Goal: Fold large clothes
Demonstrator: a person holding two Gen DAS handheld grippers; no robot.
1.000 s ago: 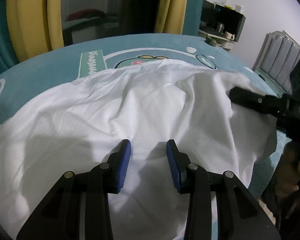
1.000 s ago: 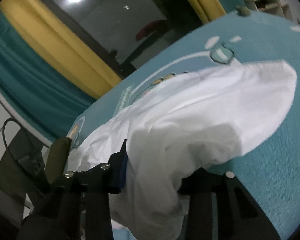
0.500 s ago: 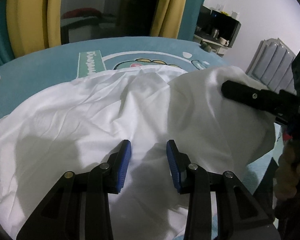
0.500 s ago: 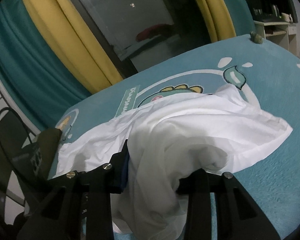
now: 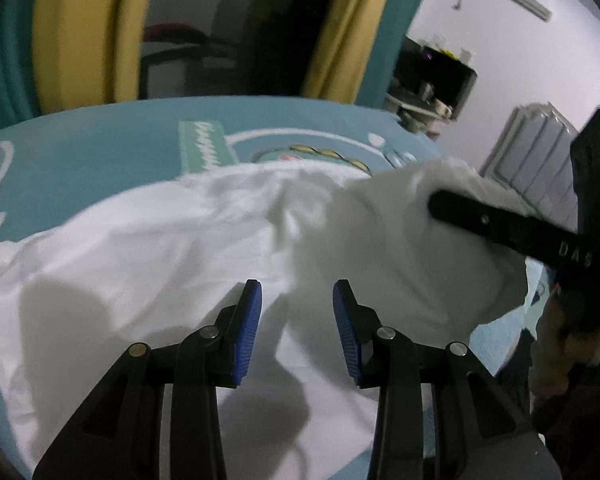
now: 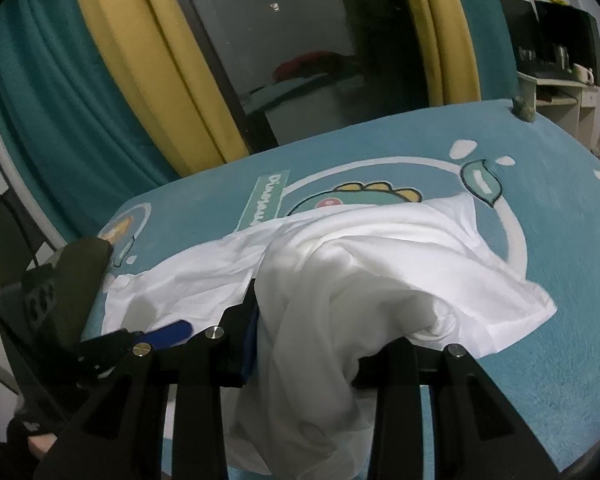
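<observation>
Lifting my right claw (image 6: pixel 300 336), clamped on the shirt's (image 5: pixel 172 264) edge, I've carried it up from 3 o'clock toward centre; the rest lies on the rug (image 6: pixel 560 280). Left claw (image 5: pixel 297 328) hovers apart, empty. The fold is underway.

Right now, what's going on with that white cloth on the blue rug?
A person is folding a large white garment spread on a teal cartoon rug. The right gripper is clamped on a bunched side of the fabric, raised off the rug. The left gripper hovers open over the flat part, holding nothing.
</observation>
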